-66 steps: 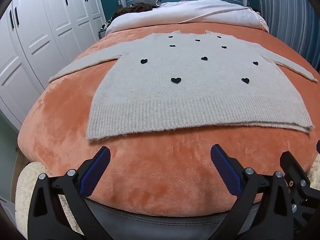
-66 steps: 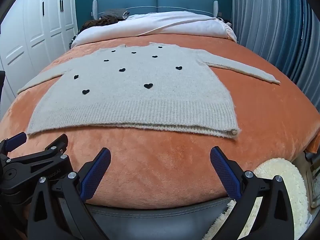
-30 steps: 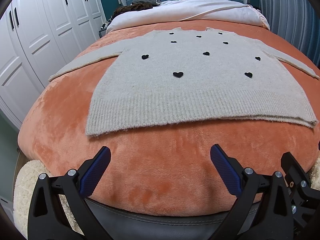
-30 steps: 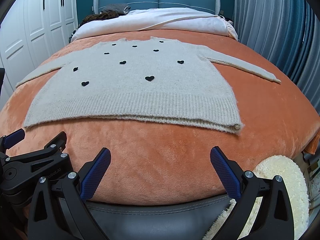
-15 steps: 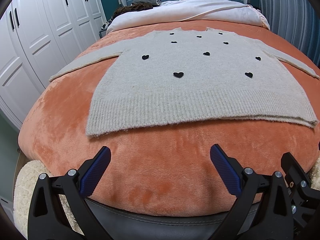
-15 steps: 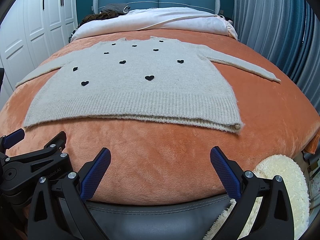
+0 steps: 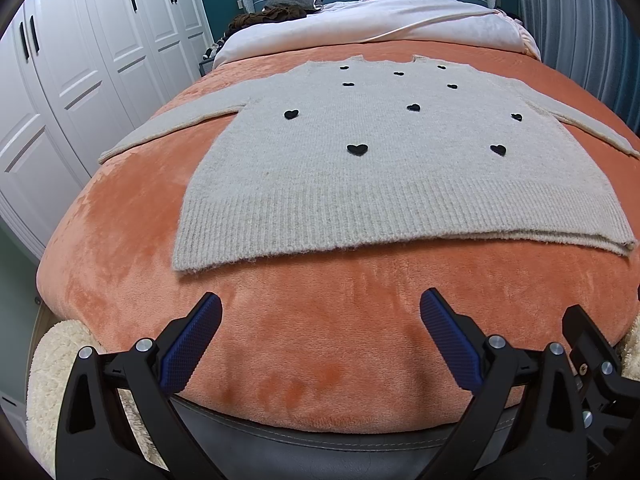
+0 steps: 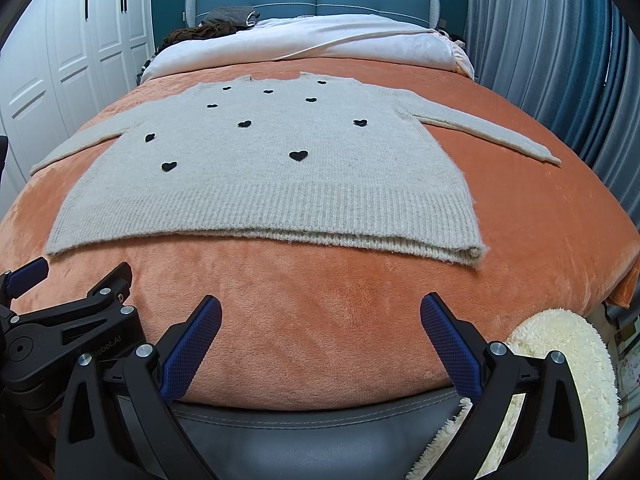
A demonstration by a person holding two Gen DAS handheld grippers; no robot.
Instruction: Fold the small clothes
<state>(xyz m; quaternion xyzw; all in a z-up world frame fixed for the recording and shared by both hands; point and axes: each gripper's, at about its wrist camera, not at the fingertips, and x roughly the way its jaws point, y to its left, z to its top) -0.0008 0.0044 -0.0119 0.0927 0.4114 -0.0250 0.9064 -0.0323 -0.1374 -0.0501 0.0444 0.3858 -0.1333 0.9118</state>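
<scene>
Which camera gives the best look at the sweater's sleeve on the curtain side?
The right wrist view: the sleeve lies fully visible, from shoulder to cuff, on the orange blanket. The left wrist view cuts it off at the picture's edge.

1. The left claw (image 7: 320, 320) is built from black plastic arms shaped as open triangular frames.
2. Its fingers (image 7: 192, 344) are faced with dark blue, finely cross-hatched pads.
3. Silver round screw heads are set at the arm joints.
4. The right claw (image 8: 320, 320) is made alike: black frames, blue textured pads (image 8: 450, 346), silver screws.
5. Faint grey lettering is printed on the black body seen at the left of the right wrist view.
</scene>
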